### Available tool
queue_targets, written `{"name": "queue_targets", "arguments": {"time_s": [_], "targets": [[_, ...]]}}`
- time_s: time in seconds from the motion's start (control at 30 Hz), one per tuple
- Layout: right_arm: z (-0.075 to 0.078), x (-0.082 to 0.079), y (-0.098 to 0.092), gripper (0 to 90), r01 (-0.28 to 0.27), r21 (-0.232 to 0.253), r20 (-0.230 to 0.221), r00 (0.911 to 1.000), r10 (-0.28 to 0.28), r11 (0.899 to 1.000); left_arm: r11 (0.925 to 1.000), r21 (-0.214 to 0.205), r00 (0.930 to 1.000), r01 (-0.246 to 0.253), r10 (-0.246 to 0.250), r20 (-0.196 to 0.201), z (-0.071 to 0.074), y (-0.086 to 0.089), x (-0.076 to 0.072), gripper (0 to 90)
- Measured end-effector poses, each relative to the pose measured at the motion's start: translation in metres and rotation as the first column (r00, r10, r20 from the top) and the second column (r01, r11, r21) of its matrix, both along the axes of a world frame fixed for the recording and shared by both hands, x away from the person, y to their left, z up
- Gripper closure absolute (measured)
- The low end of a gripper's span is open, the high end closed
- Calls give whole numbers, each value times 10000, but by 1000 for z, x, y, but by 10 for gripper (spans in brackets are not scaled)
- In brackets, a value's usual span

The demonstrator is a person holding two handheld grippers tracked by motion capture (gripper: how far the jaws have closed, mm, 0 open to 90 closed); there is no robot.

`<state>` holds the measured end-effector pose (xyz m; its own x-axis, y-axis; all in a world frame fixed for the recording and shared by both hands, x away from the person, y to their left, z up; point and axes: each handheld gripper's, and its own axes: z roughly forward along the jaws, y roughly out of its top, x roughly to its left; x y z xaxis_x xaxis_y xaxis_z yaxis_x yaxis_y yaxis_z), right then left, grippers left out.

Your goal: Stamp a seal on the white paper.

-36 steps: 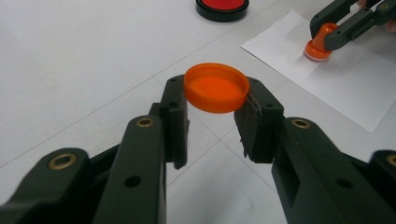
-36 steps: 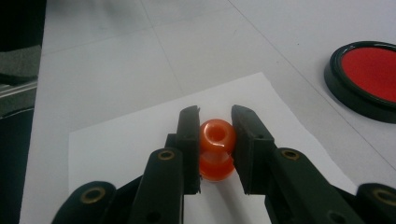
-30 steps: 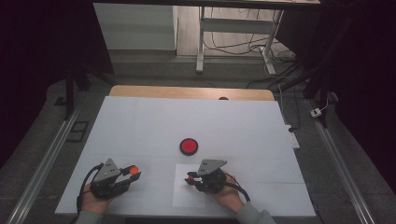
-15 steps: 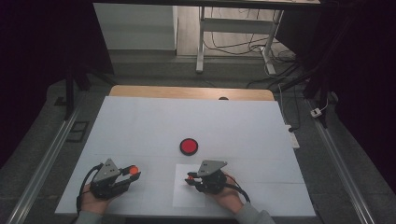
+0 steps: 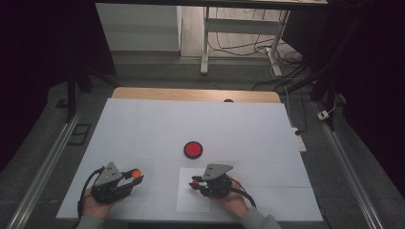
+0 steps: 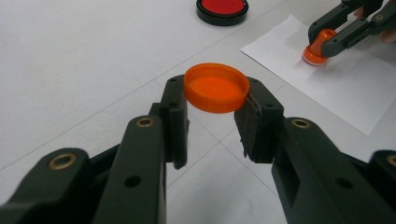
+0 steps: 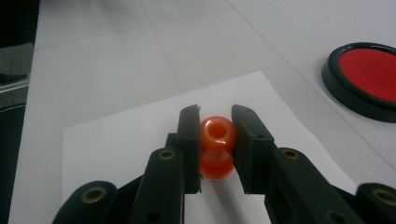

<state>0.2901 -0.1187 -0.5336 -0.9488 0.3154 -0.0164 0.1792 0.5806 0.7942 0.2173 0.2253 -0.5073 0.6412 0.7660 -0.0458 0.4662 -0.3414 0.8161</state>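
Nearest the front edge of the desk (image 5: 143,124), the person's two hands rest low, each with a tool. The left hand-held gripper (image 5: 134,175), toward the front left corner, is clamped on an orange cap (image 6: 216,87), held by its rim and lifted clear of the white surface, with its hollow side up. A little to the right, at the middle of the front edge, the right hand-held gripper (image 5: 193,182) is closed on the knob of a small orange stamp (image 7: 216,145), whose base sits down on a sheet of white paper (image 7: 116,149). From the left gripper view the stamp's foot looks pressed flat on the sheet.

So the step in hand looks like the stamping itself: cap off and parked in one gripper, stamp pushed onto the paper with the other. I cannot tell whether a mark has taken, since the base covers that spot.

Beyond the paper, toward the desk's centre, lies a round red ink pad (image 5: 193,149) in a black case, uncovered.

Next, I'd judge, the stamp needs lifting straight up so the print doesn't smear, then bringing toward the cap for closing.
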Motion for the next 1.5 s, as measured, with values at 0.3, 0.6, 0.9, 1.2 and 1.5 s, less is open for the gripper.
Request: {"name": "queue_targets", "arguments": {"time_s": [0.3, 0.6, 0.9, 1.2, 1.5], "targets": [[-1, 0, -1, 730, 16, 77, -43, 10000, -16, 10000, 10000, 5, 10000, -6, 6, 3, 0, 0, 0, 653], [-2, 0, -1, 730, 11, 98, 11, 10000, -11, 10000, 10000, -9, 10000, -6, 6, 10, 0, 1, 0, 653], [-2, -1, -1, 729, 71, 107, 10, 10000, -71, 9999, 10000, -8, 10000, -37, 37, 40, 1, 1, 0, 653], [-1, 0, -2, 724, 15, 208, -21, 10000, -15, 9998, 10000, -12, 9999, -88, 88, 69, 1, 1, 0, 653], [26, 3, -22, 723, 458, 2065, 90, 9988, -487, 9774, 10000, -3, 9999, -69, 69, 76, 1, 1, 0, 653]]}}
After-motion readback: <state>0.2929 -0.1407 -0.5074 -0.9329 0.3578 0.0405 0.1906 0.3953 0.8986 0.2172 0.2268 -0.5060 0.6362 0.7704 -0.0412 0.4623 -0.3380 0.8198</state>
